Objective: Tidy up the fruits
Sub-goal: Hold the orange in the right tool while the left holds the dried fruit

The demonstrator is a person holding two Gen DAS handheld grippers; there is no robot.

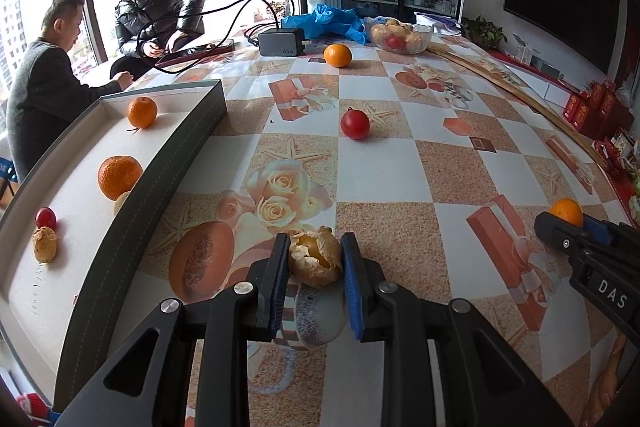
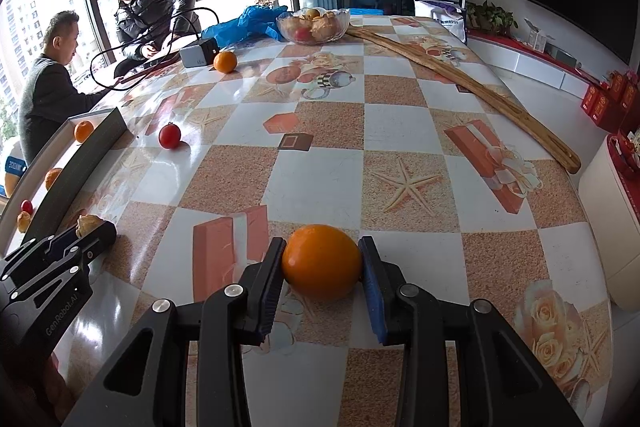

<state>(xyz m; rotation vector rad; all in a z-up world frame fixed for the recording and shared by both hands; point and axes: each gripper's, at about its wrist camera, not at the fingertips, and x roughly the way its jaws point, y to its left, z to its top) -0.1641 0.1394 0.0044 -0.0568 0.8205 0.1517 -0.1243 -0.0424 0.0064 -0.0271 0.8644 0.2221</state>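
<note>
The left tongs (image 1: 315, 259) are closed on a cracked, brownish dried fruit (image 1: 316, 261), both pads touching its sides, just above the patterned cloth of the bench (image 1: 400, 163). The right tongs (image 2: 322, 263) grip an orange (image 2: 321, 261), one pad pressed to each side, the fruit low over the bench surface. In the left wrist view the right tongs show at the right edge with that orange (image 1: 566, 211) between their tips; in the right wrist view the left tongs (image 2: 90, 227) show at the left edge with the dried fruit (image 2: 89, 223) in them. To the left of the left tongs lies a shallow grey-walled box tray (image 1: 176, 163) with a white floor, holding, nearest first, a tan lumpy fruit (image 1: 45, 245), a small red fruit (image 1: 45, 217), a pale fruit mostly hidden behind the tray wall, a mandarin (image 1: 119, 177) and, at the far end, a second mandarin (image 1: 142, 112). Further out on the bench a red tomato (image 1: 355, 124) sits alone, well apart from the tray. Beyond it another loose orange (image 1: 337, 55) rests near a black power adapter (image 1: 281, 43) with its cable. Behind that stand a glass bowl (image 1: 400, 35) with mixed fruit and a crumpled blue bag (image 1: 328, 21). A long wooden strip (image 2: 464, 83) lies along the right side of the bench. Two people (image 1: 156, 11) sit at the far left corner by the window.
</note>
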